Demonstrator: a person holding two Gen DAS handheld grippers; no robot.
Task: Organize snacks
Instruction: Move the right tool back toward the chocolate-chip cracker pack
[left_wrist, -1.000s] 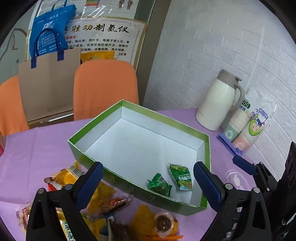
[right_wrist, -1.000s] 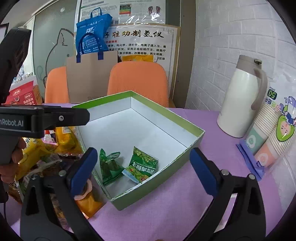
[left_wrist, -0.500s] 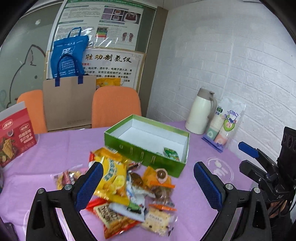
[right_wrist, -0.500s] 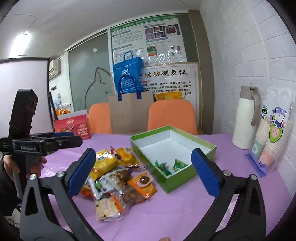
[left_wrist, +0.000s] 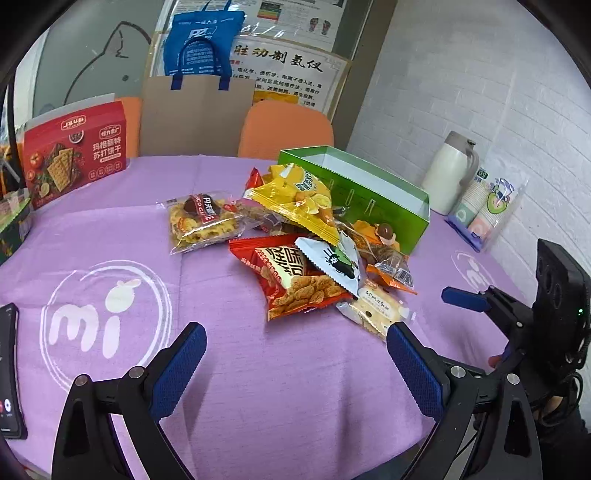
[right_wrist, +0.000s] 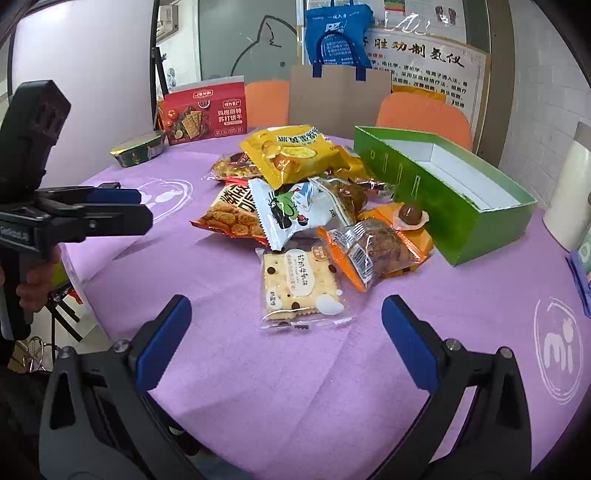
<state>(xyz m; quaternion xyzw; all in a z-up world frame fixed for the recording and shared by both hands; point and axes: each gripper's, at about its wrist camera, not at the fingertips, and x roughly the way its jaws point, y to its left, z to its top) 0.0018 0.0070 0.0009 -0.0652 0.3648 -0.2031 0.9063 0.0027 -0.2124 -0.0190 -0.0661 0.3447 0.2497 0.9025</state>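
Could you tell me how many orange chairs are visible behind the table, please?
2: one chair behind the green box, another left of the paper bag, partly hidden.

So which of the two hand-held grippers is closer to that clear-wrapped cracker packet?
Right. The right hand-held gripper sits open just short of the cracker packet; the left hand-held gripper, also open, hangs farther back, the packet off to its right.

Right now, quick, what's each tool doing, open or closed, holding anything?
Left tool: open, holding nothing, above the purple tablecloth.
Right tool: open, holding nothing, facing the cracker packet.
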